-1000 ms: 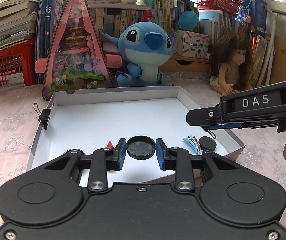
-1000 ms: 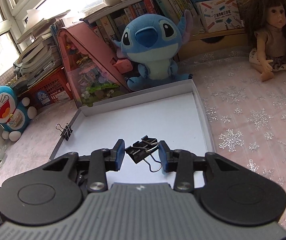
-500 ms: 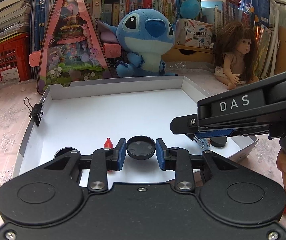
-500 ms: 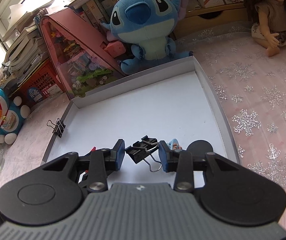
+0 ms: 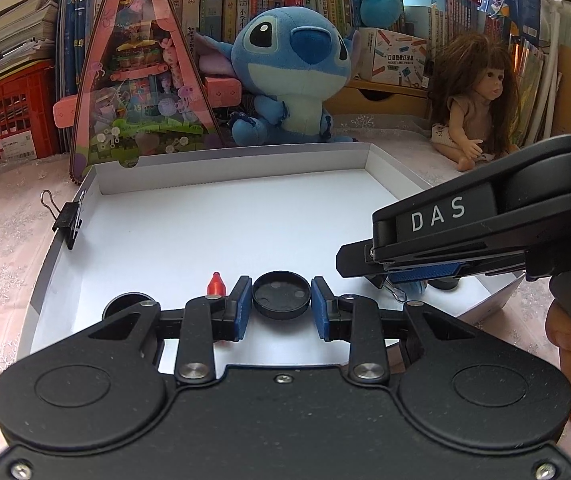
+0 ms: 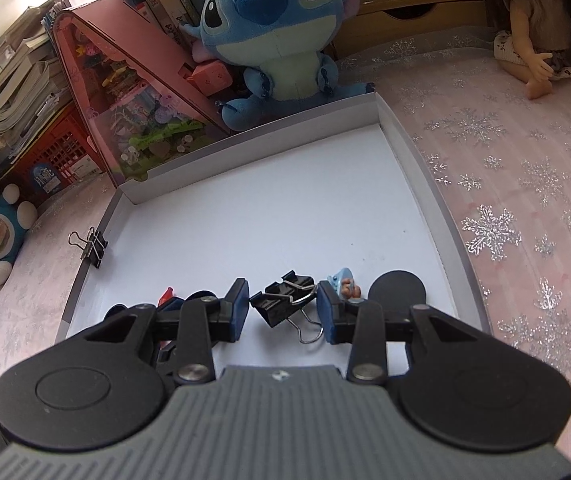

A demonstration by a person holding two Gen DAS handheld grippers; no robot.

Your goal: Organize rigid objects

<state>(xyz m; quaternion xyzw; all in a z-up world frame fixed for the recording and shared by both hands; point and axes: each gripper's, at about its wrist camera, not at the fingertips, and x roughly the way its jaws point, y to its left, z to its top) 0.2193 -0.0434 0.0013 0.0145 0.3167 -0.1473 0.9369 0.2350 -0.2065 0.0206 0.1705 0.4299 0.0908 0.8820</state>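
Observation:
My left gripper (image 5: 281,304) is shut on a black round lid (image 5: 281,294), held just above the white tray (image 5: 225,176) near its front edge. My right gripper (image 6: 283,310) is shut on a black binder clip (image 6: 285,298), held over the tray's front right part; its body also shows at the right of the left wrist view (image 5: 445,240). In the tray lie a red cone piece (image 5: 216,283), a blue hair claw (image 6: 343,284), and a black disc (image 6: 396,290). Another black disc (image 5: 125,306) lies at the front left.
A second binder clip (image 5: 67,218) is clamped on the tray's left rim. Behind the tray stand a pink triangular toy box (image 5: 141,80), a blue plush (image 5: 289,68) and a doll (image 5: 477,104). Books and red crates fill the back. A pink snowflake cloth (image 6: 525,200) covers the table.
Both grippers have moved forward and lower over the tray with their objects still held. The right gripper has come further left, and the hair claw and black disc now show beside it.

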